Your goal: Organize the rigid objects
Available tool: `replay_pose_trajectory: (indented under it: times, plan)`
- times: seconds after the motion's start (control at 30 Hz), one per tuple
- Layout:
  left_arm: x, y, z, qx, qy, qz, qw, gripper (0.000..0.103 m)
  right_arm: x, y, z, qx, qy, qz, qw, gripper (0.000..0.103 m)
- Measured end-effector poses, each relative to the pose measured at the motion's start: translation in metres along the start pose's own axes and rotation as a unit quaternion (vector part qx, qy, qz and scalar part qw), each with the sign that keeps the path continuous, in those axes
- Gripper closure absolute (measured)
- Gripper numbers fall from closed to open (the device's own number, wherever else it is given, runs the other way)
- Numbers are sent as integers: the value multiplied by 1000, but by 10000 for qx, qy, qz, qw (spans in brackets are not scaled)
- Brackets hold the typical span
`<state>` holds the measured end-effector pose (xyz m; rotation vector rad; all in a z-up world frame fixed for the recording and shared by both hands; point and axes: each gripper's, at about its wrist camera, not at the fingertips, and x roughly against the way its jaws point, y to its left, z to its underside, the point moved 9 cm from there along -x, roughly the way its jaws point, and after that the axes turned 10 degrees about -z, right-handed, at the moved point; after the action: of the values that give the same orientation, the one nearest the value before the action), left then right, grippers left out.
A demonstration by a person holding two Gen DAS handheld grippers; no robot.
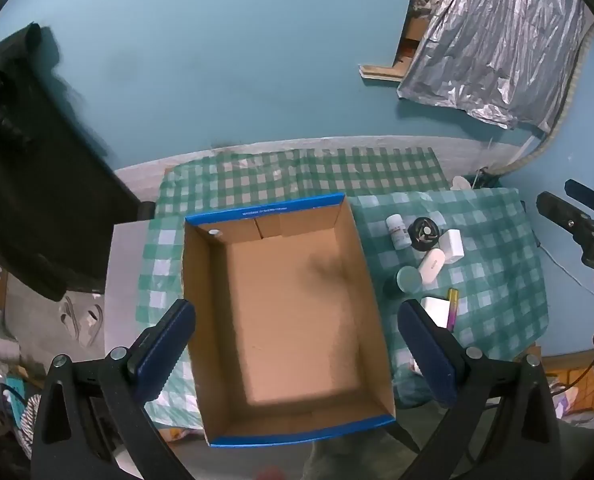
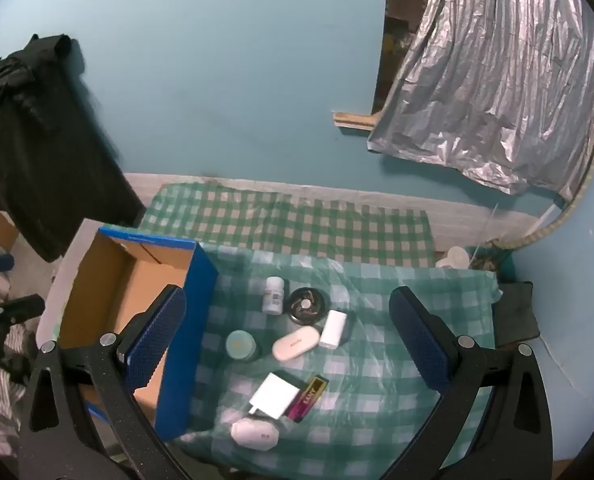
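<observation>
An empty cardboard box with blue rim [image 1: 293, 312] [image 2: 137, 288] sits on the green checked cloth. My left gripper [image 1: 297, 354] is open above the box, holding nothing. My right gripper [image 2: 289, 340] is open above a cluster of small items to the right of the box: a white pill bottle [image 2: 273, 294], a black round tin [image 2: 307, 306], a white block [image 2: 333, 328], a white oval case [image 2: 295, 343], a teal jar [image 2: 241, 345], a white charger [image 2: 275, 395], a pink-black tube [image 2: 308, 397], and a white oval object [image 2: 255, 434].
A black bag [image 2: 45, 148] hangs at the left. Silver foil sheeting [image 2: 489, 80] hangs on the blue wall at the right. A white cup [image 2: 455, 258] stands behind the cloth. The cloth's front edge drops off near the white oval object.
</observation>
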<state>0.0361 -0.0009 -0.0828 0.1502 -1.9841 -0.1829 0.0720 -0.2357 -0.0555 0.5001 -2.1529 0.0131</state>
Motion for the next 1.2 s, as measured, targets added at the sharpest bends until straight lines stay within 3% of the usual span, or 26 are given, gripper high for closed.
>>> replay_pose_trajectory:
  times: [0.13, 0.3, 1.2]
  plan:
    - [9, -5, 0, 11, -109, -169, 9998, 1, 1, 0, -1, 15, -5, 12, 10000, 2]
    - [-1, 4, 1, 145, -36, 122, 9998, 1, 1, -1, -1, 28, 2, 26, 10000, 2]
    - [3, 4, -2, 120, -60, 47, 9999, 2, -2, -1, 2, 30, 75, 14, 10000, 2]
